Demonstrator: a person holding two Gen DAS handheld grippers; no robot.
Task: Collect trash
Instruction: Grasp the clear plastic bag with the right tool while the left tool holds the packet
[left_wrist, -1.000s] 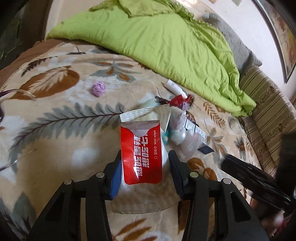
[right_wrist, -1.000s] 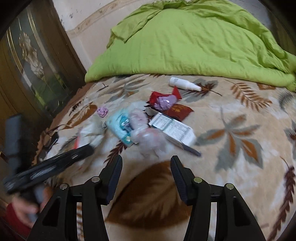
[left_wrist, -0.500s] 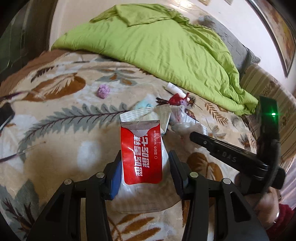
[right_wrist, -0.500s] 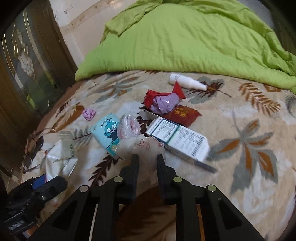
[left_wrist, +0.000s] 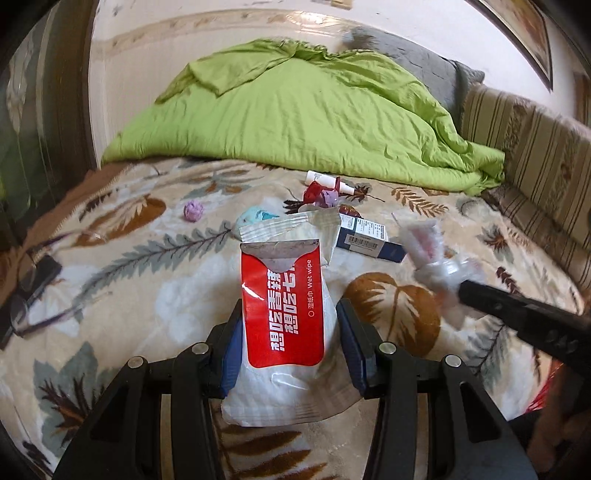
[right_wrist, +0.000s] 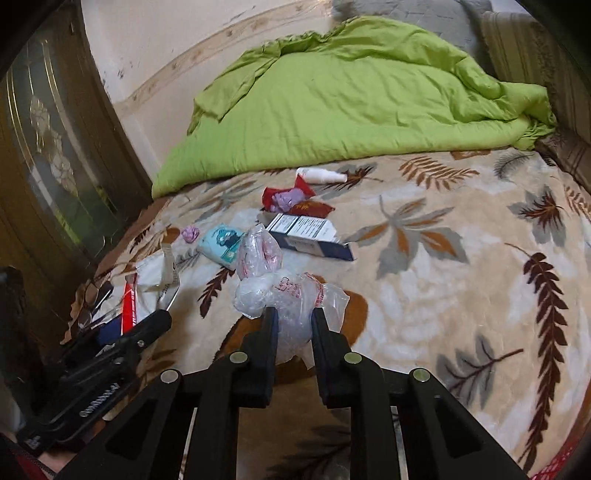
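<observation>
One green duvet fills twelve o'clock on the leaf-patterned blanket; the left gripper clamps one red-and-white wet-wipe pouch, torn open on top; the right gripper pinches one crumpled clear plastic bag; one blue-white box at twelve o'clock beyond; one purple wad at eleven.

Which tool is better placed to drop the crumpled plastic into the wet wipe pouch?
Right. The right tool is already shut on the crumpled plastic bag, lifted beside the left one. The left tool holds the wet wipe pouch upright, its torn top facing up, so it serves as the receiver.
</observation>
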